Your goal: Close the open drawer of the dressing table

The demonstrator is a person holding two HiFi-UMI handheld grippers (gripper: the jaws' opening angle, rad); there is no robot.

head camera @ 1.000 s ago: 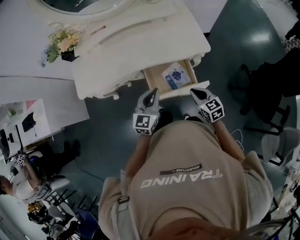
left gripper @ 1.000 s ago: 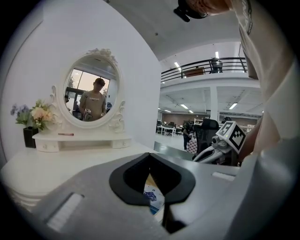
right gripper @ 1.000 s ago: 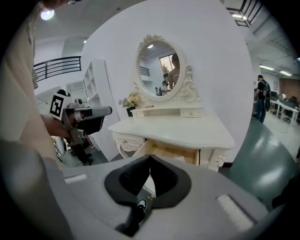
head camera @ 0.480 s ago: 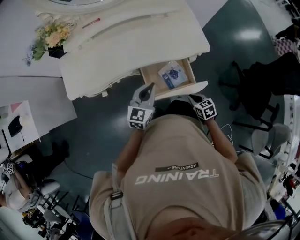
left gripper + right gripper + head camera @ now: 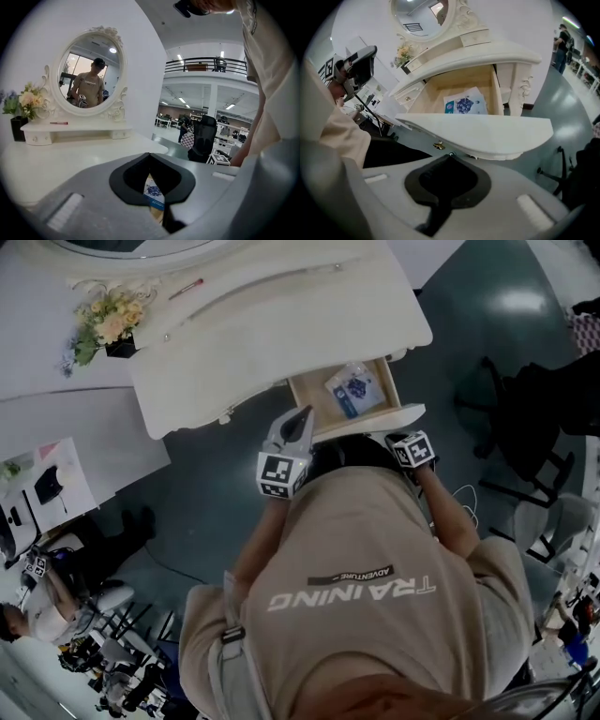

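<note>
The cream dressing table [image 5: 253, 324] has its right-hand drawer [image 5: 311, 390] pulled out, a blue and white packet [image 5: 354, 388] lying inside. In the right gripper view the drawer front [image 5: 487, 131] fills the middle with the packet [image 5: 464, 104] behind it and a small brass knob [image 5: 438, 146] under its edge. My right gripper [image 5: 451, 157] is shut, its tip right below the front panel [image 5: 375, 421]. My left gripper [image 5: 302, 418] is shut at the drawer's near left corner, and through its [image 5: 150, 154] cut-out the packet [image 5: 153, 193] shows.
An oval mirror [image 5: 89, 70] and a vase of flowers [image 5: 108, 320] stand on the tabletop, with a red pen [image 5: 186, 287] near the back. A white desk [image 5: 56, 427] adjoins on the left. Black office chairs [image 5: 534, 418] stand to the right on the dark floor.
Both grippers have come forward to the drawer. The right one now sits tucked under the front panel; the left tip reaches the drawer's corner. The drawer looks just as far out.
</note>
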